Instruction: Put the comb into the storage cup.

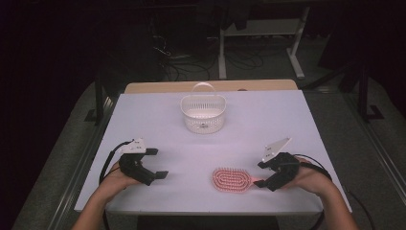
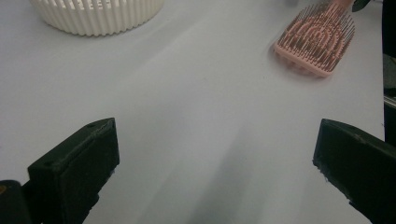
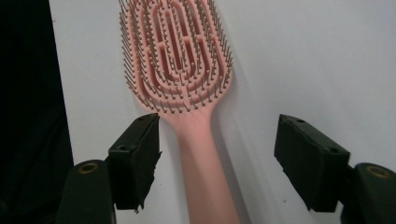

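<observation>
- The right gripper (image 1: pixel 261 175) sits low at the near right of the white table (image 1: pixel 158 120), its jaws apart and straddling the handle of the pink hairbrush (image 1: pixel 231 179); in the right gripper view (image 3: pixel 217 154) one jaw stands just beside the handle while the other is clearly off it, so the pads do not yet press on it
- The handle runs straight back between these jaws along the gripper's own line, and the brush head points away from it; in the high view that puts the long axis roughly across the table, head toward the middle, handle toward the right hand (image 1: pixel 311 178)
- The right hand is much the nearer one; a straight squeeze on the handle looks like all that the grasp calls for, though the off-centre handle may get nudged sideways as the jaws meet it
- The hairbrush (image 3: pixel 180 60) lies flat with bristles up: an oval vented head with curved slots, rows of fine pins with small tips, and a smooth plain handle in the same pale pink
- The left gripper (image 1: pixel 155 164) rests at the near left, well apart from the brush, jaws wide and nothing between them in the left gripper view (image 2: pixel 215 163); the brush (image 2: pixel 317 39) shows far off toward its upper right
- A white slatted basket (image 1: pixel 203 115) with an upright loop handle stands at the far middle of the table, well beyond both grippers and seemingly empty
</observation>
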Demonstrator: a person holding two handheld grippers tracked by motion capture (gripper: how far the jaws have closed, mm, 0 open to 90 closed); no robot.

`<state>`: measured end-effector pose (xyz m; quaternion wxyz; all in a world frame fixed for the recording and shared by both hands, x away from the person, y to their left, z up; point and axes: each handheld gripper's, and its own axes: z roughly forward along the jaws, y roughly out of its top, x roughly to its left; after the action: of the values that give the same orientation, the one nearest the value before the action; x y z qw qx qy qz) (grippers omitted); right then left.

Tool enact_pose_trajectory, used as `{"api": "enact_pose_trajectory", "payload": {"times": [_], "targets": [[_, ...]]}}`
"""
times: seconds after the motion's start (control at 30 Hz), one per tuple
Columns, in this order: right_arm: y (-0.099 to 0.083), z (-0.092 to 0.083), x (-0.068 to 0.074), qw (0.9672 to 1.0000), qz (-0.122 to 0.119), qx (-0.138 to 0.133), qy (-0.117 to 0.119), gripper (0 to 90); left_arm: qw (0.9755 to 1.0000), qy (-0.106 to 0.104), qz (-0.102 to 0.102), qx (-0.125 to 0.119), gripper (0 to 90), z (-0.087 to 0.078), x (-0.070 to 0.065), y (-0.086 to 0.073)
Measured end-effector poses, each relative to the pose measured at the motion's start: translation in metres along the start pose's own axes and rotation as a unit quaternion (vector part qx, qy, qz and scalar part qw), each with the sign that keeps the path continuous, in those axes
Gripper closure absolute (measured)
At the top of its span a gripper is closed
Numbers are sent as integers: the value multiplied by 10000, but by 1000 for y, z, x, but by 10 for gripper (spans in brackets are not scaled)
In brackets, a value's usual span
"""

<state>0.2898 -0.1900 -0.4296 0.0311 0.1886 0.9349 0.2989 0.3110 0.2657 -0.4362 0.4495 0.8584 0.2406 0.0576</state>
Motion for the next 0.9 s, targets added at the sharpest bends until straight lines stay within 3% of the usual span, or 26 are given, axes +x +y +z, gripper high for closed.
{"api": "enact_pose_trajectory", "payload": {"times": [0.6, 0.9], "targets": [[8, 6, 3, 9980, -274, 560, 103, 444, 10000, -10, -37, -13, 3, 1, 0, 0], [13, 10, 5, 9948, -424, 920, 101, 518, 10000, -6, -24, -17, 3, 0, 1, 0]]}}
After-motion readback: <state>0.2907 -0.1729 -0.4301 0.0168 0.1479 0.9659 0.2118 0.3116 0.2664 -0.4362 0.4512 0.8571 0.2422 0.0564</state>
